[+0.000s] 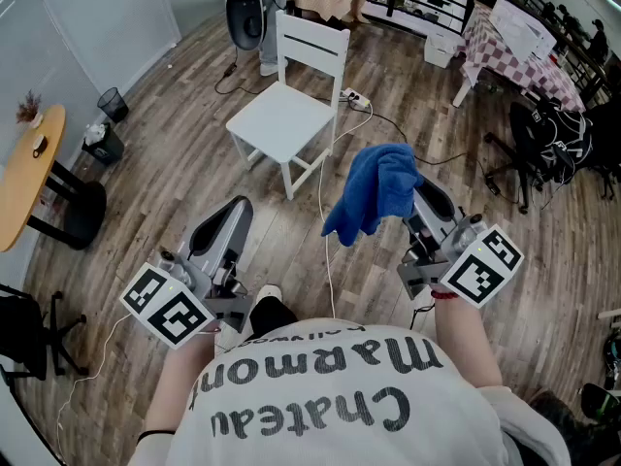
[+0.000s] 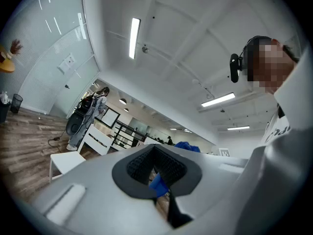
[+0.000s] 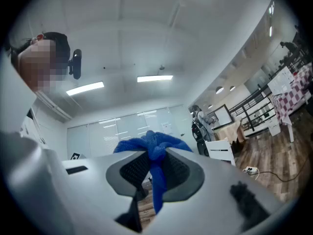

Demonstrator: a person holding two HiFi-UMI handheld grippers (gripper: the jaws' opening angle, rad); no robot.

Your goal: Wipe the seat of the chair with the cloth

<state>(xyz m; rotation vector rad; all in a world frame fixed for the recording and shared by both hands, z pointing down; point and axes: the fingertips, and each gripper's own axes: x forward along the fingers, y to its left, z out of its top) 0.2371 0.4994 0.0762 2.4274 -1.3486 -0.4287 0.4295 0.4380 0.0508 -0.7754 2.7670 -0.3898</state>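
The white wooden chair [image 1: 286, 115] stands ahead on the wood floor, its seat bare; it also shows small in the left gripper view [image 2: 68, 158] and the right gripper view [image 3: 220, 151]. A blue cloth [image 1: 374, 190] hangs in a bunch from my right gripper [image 1: 419, 190], held up in the air to the right and short of the chair. In the right gripper view the cloth [image 3: 155, 153] is pinched between the black pads of the right gripper [image 3: 155, 168]. My left gripper [image 1: 236, 210] is held low at the left, its jaws together with nothing in them [image 2: 155, 156].
A white cable [image 1: 328, 187] runs across the floor from a power strip [image 1: 354, 97] beside the chair. A round wooden table [image 1: 24, 173] and black stool [image 1: 73, 207] are at left, a bin [image 1: 114, 103] beyond. A checked-cloth table [image 1: 514, 51] and black office chair [image 1: 553, 139] stand at right.
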